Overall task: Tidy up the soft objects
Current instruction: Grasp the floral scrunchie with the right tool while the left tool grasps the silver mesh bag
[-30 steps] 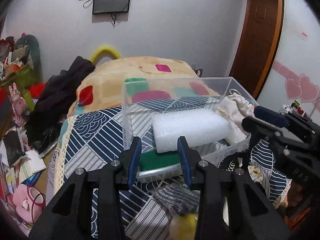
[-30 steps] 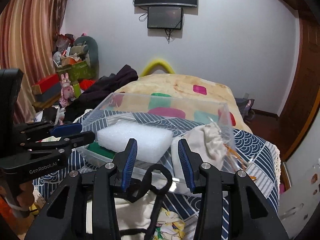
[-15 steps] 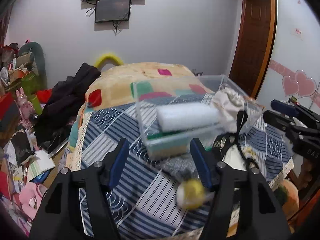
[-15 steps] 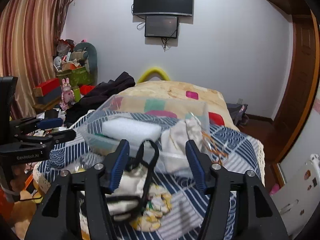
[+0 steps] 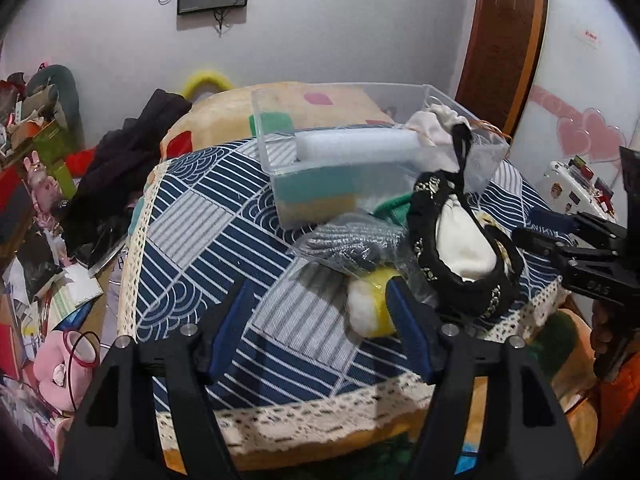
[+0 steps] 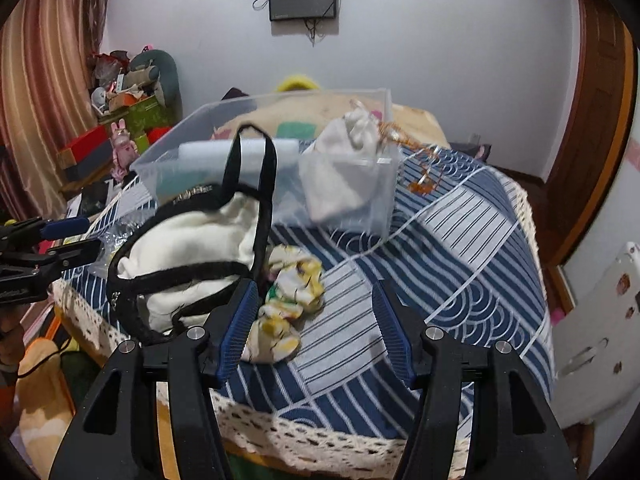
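1. The left tool [image 5: 316,320] hangs above the near edge of the bed with its blue-padded jaws spread wide and nothing between them.
2. The right tool [image 6: 316,320] is likewise spread wide and holds nothing; in the left view it shows at the right border [image 5: 560,240], well apart from the left one.
3. A clear plastic bin [image 5: 280,184] sits on the blue-and-white patterned bedspread [image 5: 208,216], toward the far side.
4. Inside the bin a white foam block [image 5: 356,146] lies on top of a green and yellow sponge [image 5: 316,196].
5. A cream drawstring pouch [image 6: 340,176] rests in the bin's right end, its gathered top rising above the rim.
6. Just in front of the bin lies a black-trimmed bag [image 6: 188,248] with white fabric inside; one black strap stands up in a loop in front of the bin wall.
7. A floral yellow and white cloth [image 6: 288,300] lies crumpled on the bedspread beside the bag, near the right tool's left finger.
8. A grey knitted item in a clear wrapper [image 5: 352,244] lies left of the bag, touching a green cloth next to the bin.
9. A yellow and white soft object [image 5: 368,304], possibly a plush or sponge, is blurred next to the left tool's right finger.
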Available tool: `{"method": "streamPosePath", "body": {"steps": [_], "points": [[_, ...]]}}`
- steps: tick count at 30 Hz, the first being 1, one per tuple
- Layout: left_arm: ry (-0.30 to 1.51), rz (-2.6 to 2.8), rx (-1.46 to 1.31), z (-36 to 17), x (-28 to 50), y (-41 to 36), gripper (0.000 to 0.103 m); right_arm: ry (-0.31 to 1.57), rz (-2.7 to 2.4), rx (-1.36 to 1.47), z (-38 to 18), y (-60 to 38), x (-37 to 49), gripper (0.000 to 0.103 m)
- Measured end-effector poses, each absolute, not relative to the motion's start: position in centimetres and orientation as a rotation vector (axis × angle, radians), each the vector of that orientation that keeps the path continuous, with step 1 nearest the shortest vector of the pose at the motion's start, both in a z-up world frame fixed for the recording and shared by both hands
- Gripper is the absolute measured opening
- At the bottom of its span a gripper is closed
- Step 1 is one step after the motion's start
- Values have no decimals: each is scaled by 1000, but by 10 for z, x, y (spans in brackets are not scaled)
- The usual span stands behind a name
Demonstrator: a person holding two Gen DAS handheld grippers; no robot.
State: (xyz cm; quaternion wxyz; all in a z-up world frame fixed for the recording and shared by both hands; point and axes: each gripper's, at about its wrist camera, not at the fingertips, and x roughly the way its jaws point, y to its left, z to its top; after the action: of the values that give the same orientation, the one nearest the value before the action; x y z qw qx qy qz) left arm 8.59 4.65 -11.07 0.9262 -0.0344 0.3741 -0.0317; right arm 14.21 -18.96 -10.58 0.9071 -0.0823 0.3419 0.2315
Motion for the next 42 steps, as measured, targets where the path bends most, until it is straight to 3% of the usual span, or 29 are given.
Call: {"method": "streamPosePath", "body": {"steps": [8,14,19,22,39,42], "points": [[784,-90,-95,-114,76,47,70,766,525,-196,-127,-173,134,64],[779,-98,-92,-114,75,44,74,781,537,-167,-129,-171,139,63],[781,-85,-120,-109,84,52,77,802,601,-103,-133,-176,142,24],[766,-64,-143,-101,91,60,83,795,632,-101,-131,-175,137,11],[831,-145,-177,-132,150,51,88,677,444,-104,-107,-212,130,8],[812,-157,-177,-132,153,47,81,670,428,-96,-105,-214,129,9]]}}
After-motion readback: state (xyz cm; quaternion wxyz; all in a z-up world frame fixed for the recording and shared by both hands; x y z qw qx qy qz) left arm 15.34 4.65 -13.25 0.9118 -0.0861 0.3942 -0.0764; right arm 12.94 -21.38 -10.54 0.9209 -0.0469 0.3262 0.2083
